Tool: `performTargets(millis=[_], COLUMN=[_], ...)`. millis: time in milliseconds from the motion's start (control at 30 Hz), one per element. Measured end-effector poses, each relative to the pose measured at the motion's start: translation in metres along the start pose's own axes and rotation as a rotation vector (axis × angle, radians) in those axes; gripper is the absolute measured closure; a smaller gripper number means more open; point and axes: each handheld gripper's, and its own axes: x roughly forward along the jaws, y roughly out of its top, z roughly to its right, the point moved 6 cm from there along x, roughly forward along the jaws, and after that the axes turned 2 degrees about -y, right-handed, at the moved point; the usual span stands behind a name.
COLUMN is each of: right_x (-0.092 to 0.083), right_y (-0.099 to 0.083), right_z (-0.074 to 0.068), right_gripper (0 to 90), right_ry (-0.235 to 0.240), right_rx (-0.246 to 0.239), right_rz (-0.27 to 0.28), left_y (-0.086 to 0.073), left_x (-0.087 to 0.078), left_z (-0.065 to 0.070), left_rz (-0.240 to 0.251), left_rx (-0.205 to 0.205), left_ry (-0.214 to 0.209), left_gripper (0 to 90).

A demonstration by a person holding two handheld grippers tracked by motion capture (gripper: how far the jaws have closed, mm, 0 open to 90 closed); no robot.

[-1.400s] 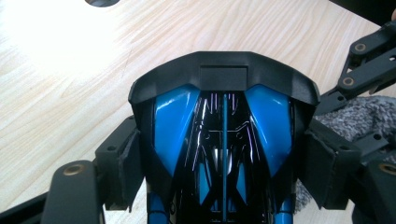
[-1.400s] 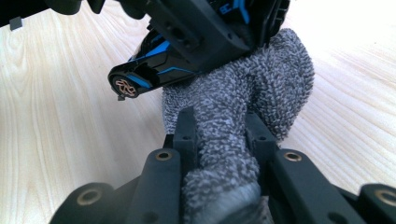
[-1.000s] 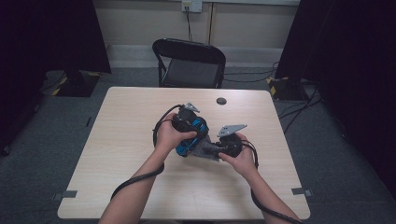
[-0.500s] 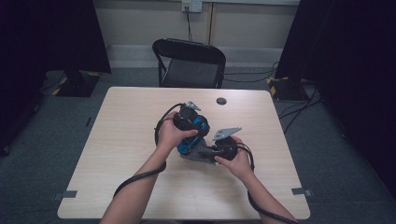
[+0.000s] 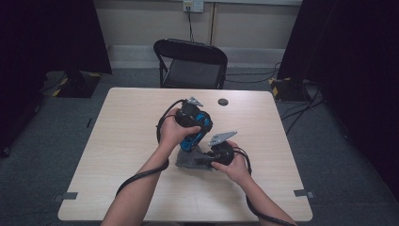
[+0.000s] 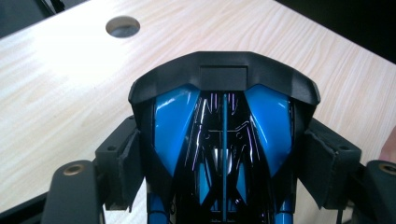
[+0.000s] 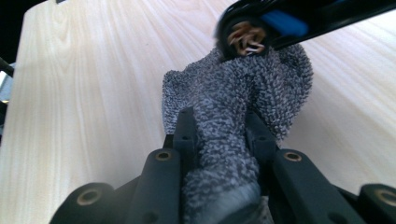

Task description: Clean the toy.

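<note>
Left gripper view: your left gripper (image 6: 224,154) has its jaws clenched on the blue-and-black toy car (image 6: 223,140); your right gripper (image 7: 219,135) pinches the grey cloth (image 7: 238,93) on the bench (image 5: 122,141).

A black folding chair (image 5: 192,63) stood behind the pale wooden worktop (image 5: 117,141) on grey carpet (image 5: 42,141), dark curtains (image 5: 51,35) flanking a beige wall (image 5: 141,21).

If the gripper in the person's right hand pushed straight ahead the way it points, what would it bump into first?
Probably the blue and black object held by the left gripper. The right gripper is shut on a grey cloth, and that object sits just beyond it; depth is unclear.
</note>
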Motion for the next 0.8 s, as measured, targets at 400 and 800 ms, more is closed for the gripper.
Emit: performTargets(millis=[400, 800], right_x=[-0.021, -0.054], right_y=[-0.006, -0.008], right_z=[0.017, 0.048], right_gripper=[71.7, 71.6], right_ry=[-0.067, -0.157], right_rx=[0.003, 0.06], right_rz=[-0.02, 0.022], left_y=[-0.002, -0.025], left_x=[-0.021, -0.022], left_z=[-0.013, -0.013], left_rz=[0.024, -0.017], left_rx=[-0.012, -0.001], left_ry=[0.022, 0.013], left_gripper=[25.4, 25.4])
